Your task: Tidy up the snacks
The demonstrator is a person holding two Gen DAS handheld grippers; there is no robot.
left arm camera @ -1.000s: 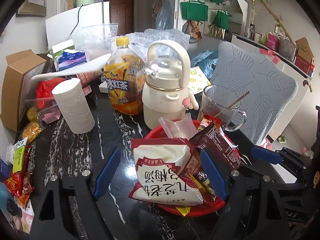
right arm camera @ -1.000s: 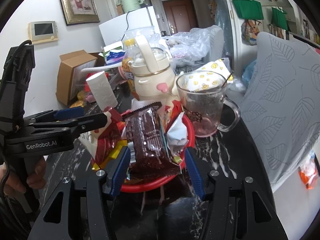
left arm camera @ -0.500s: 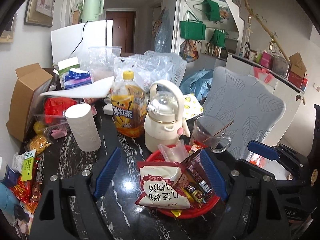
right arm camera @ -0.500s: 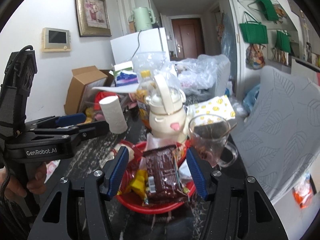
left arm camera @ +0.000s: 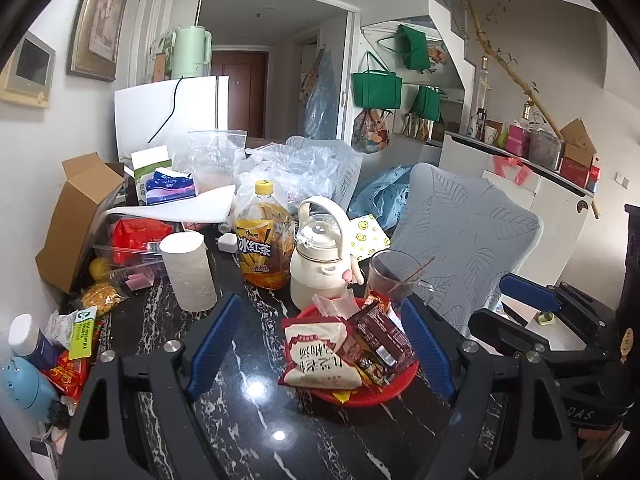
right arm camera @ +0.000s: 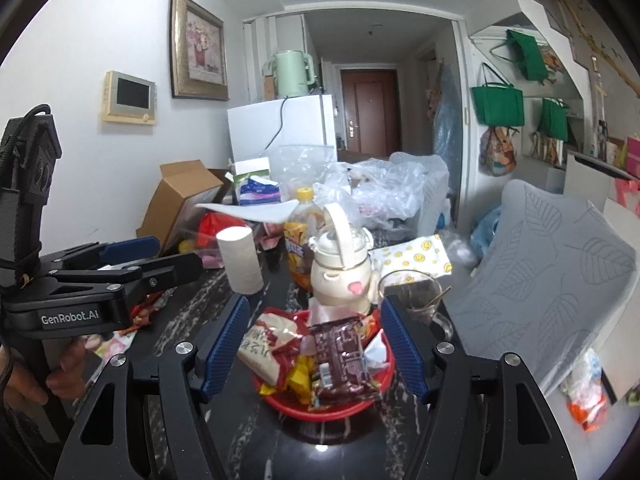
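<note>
A red bowl (left arm camera: 360, 396) (right arm camera: 320, 414) sits on the black marble table, piled with snacks. A white-and-red packet (left arm camera: 320, 352) (right arm camera: 264, 344) and a brown chocolate packet (left arm camera: 384, 336) (right arm camera: 340, 356) lie on top. My left gripper (left arm camera: 320, 302) (right arm camera: 176, 254) hovers above and behind the bowl, open, with nothing between its pads. My right gripper (right arm camera: 315, 300) (left arm camera: 490, 300) hangs to the right of the left one, also above the bowl. Its jaws are opening and hold nothing.
Behind the bowl stand a cream kettle-shaped bottle (left arm camera: 320, 264), a tea bottle (left arm camera: 262, 240), a glass mug (left arm camera: 394, 276) and a paper roll (left arm camera: 188, 272). Loose snack packets (left arm camera: 76, 344) lie at the table's left edge, by a cardboard box (left arm camera: 76, 216). A grey chair (left arm camera: 464, 232) stands to the right.
Both grippers have risen and drawn back from the bowl, which now looks smaller and lower. The right jaws have spread wider. The snacks in the bowl have not moved.
</note>
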